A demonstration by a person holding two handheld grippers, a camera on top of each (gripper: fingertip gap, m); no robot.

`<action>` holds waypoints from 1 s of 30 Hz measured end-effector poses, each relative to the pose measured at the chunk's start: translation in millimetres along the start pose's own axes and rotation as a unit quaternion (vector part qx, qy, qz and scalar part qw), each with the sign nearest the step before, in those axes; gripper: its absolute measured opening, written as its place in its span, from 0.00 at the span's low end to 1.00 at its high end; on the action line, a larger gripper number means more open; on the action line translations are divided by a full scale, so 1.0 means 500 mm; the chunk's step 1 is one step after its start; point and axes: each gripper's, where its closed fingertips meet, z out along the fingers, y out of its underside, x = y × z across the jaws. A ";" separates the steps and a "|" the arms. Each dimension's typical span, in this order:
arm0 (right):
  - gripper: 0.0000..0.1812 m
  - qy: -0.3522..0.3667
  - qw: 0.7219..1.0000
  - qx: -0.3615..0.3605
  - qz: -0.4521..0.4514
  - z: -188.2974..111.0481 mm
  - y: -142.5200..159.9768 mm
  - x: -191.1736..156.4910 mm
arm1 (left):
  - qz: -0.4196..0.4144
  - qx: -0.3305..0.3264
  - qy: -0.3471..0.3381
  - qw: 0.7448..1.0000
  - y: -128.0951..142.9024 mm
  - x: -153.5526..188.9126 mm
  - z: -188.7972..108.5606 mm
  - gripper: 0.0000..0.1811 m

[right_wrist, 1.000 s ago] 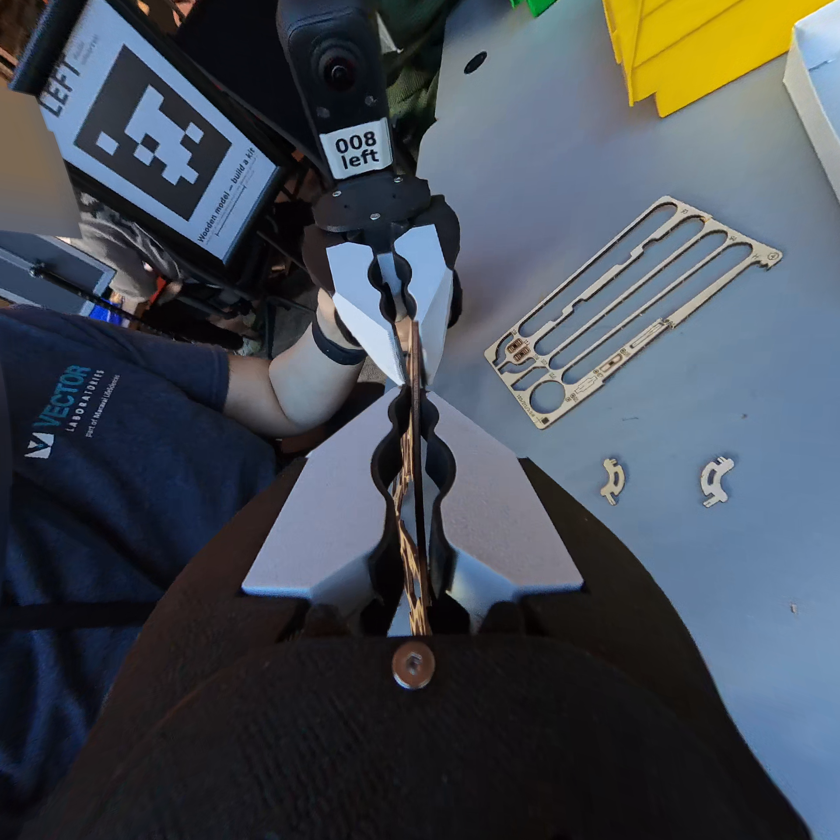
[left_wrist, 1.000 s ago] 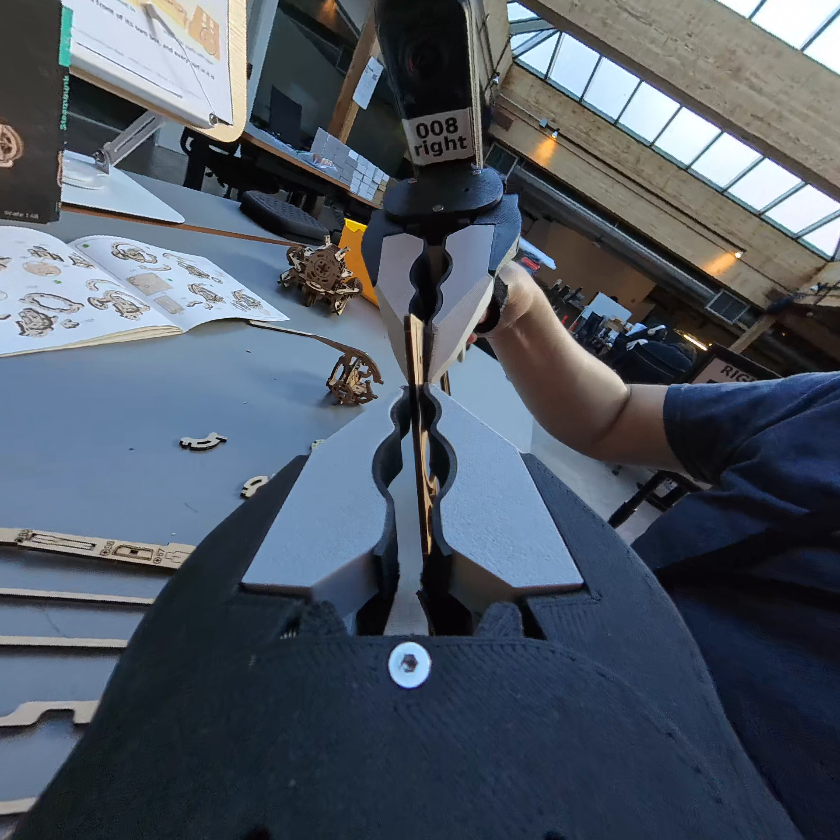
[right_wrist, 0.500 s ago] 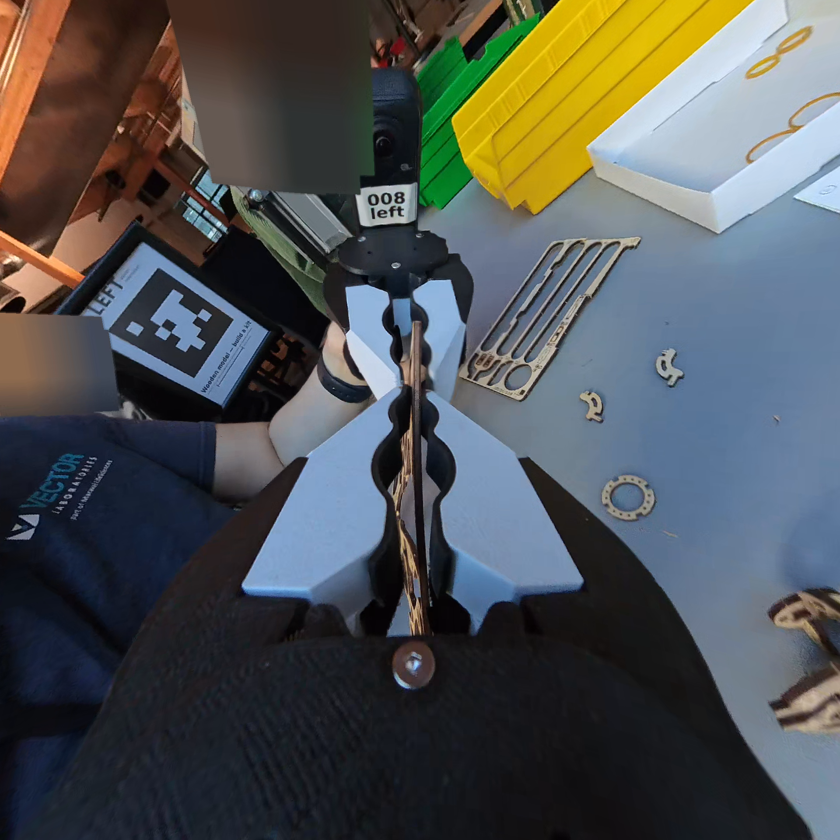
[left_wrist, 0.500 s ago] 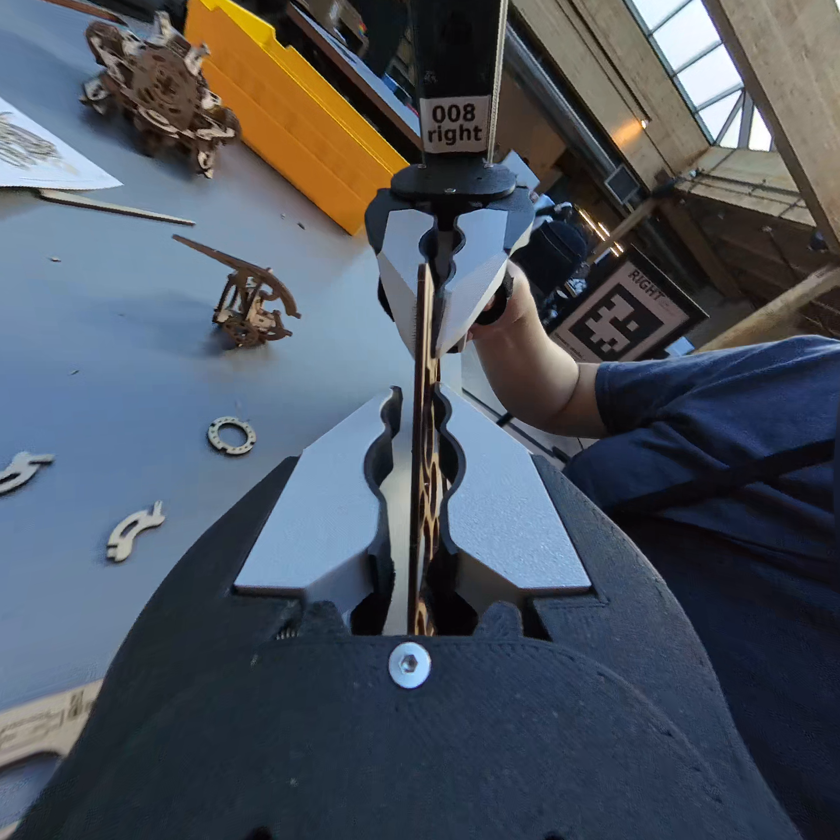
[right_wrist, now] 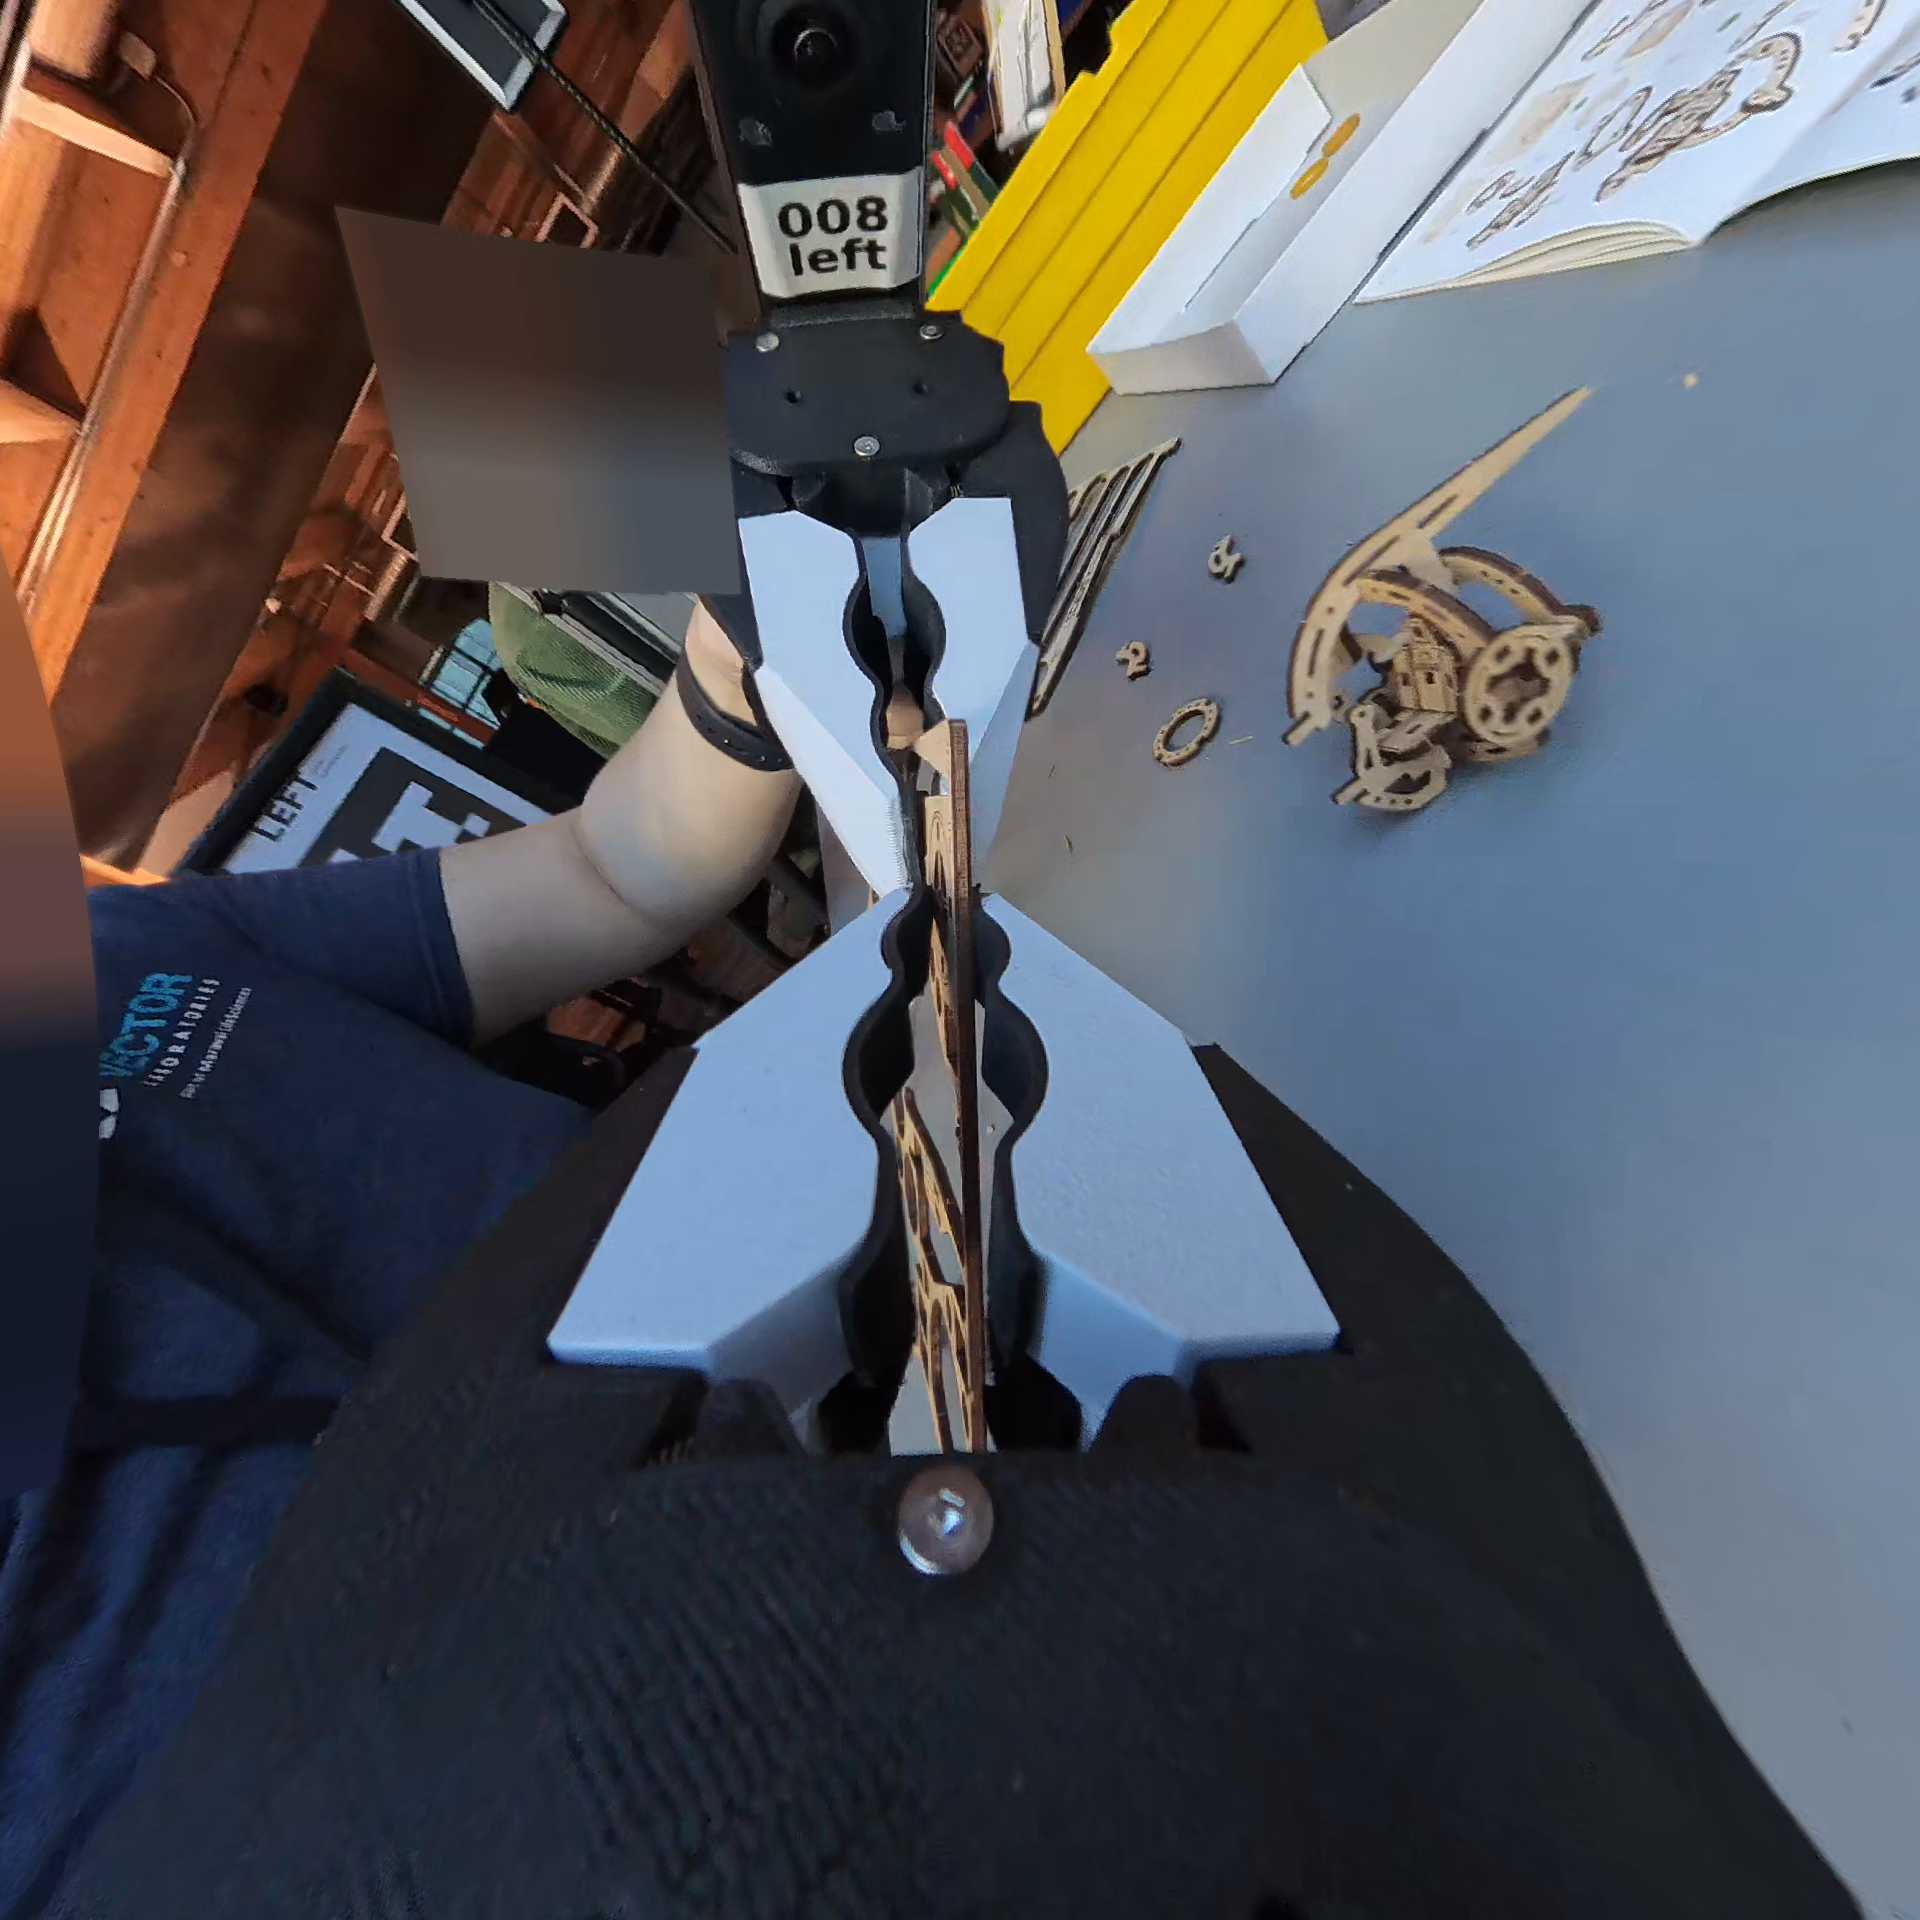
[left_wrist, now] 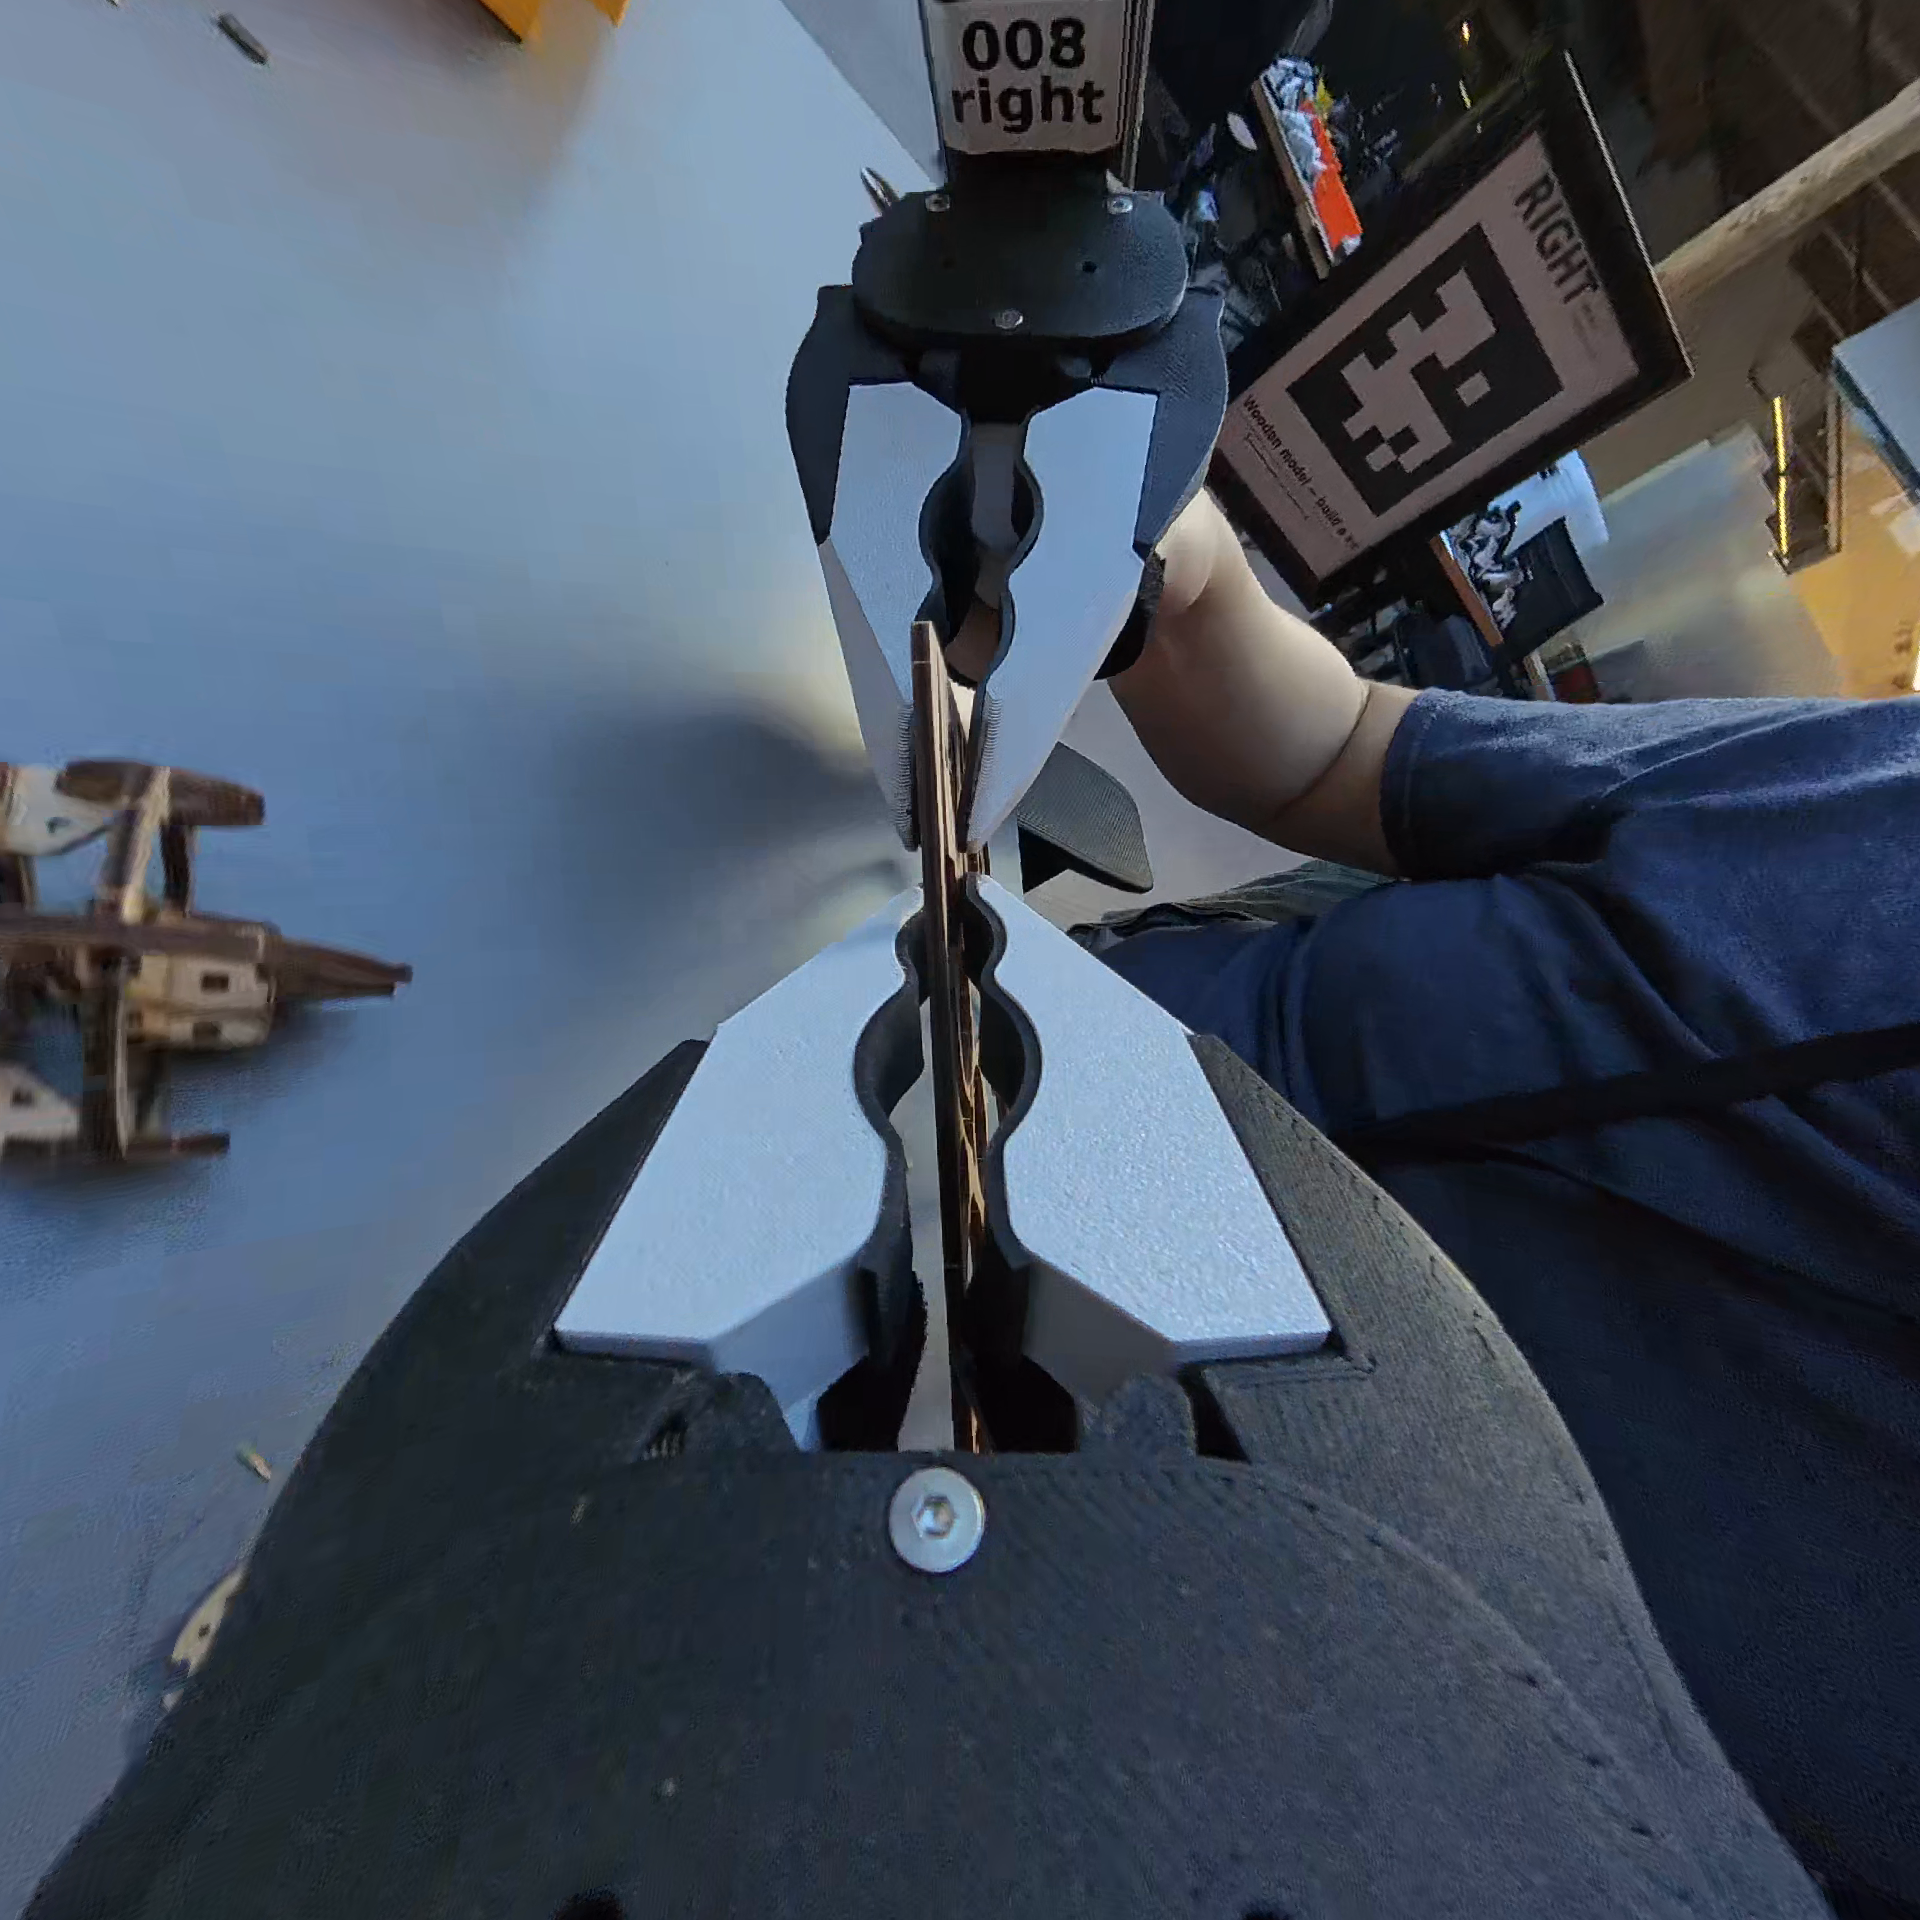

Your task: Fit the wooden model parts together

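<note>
A thin flat wooden part (left_wrist: 951,1049) with cut-out patterns, seen edge-on, is held above the grey table (left_wrist: 416,520). My left gripper (left_wrist: 945,904) is shut on one end. My right gripper (left_wrist: 940,831) faces it tip to tip and is shut on the other end. In the right wrist view the same part (right_wrist: 961,1039) runs from my right gripper (right_wrist: 945,914) into the left gripper (right_wrist: 914,831). I cannot tell whether it is one piece or two pressed together.
A partly built wooden model (right_wrist: 1444,675) sits on the table and also shows in the left wrist view (left_wrist: 135,966). Near it lie a wooden ring (right_wrist: 1184,732), small loose pieces (right_wrist: 1135,660) and a cut-out sheet (right_wrist: 1101,551). Behind stand a white tray (right_wrist: 1247,260), yellow bins (right_wrist: 1101,208) and an open booklet (right_wrist: 1662,125). My left and right fingertips are right by each other.
Both grippers have swung together with the part still clamped between them, staying tip to tip. The table and the built model now show from a different, closer angle.
</note>
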 end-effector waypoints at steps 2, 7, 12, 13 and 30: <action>0.01 -0.007 1.000 0.011 0.016 -0.034 -0.003 0.017 | -0.006 -0.023 0.002 1.000 -0.022 -0.013 0.027 0.01; 0.03 -0.004 0.998 0.032 0.047 -0.087 0.002 0.069 | -0.014 -0.091 -0.016 0.996 -0.053 -0.053 0.077 0.01; 0.02 -0.031 0.993 0.084 0.078 -0.125 -0.010 0.096 | -0.026 -0.117 -0.011 0.993 -0.082 -0.077 0.105 0.01; 0.02 -0.040 0.990 0.096 0.091 -0.131 -0.013 0.099 | -0.028 -0.120 -0.008 0.992 -0.086 -0.079 0.109 0.01; 0.00 -0.018 0.992 0.086 0.085 -0.138 -0.002 0.110 | -0.077 -0.111 0.034 0.990 -0.086 -0.092 0.126 0.02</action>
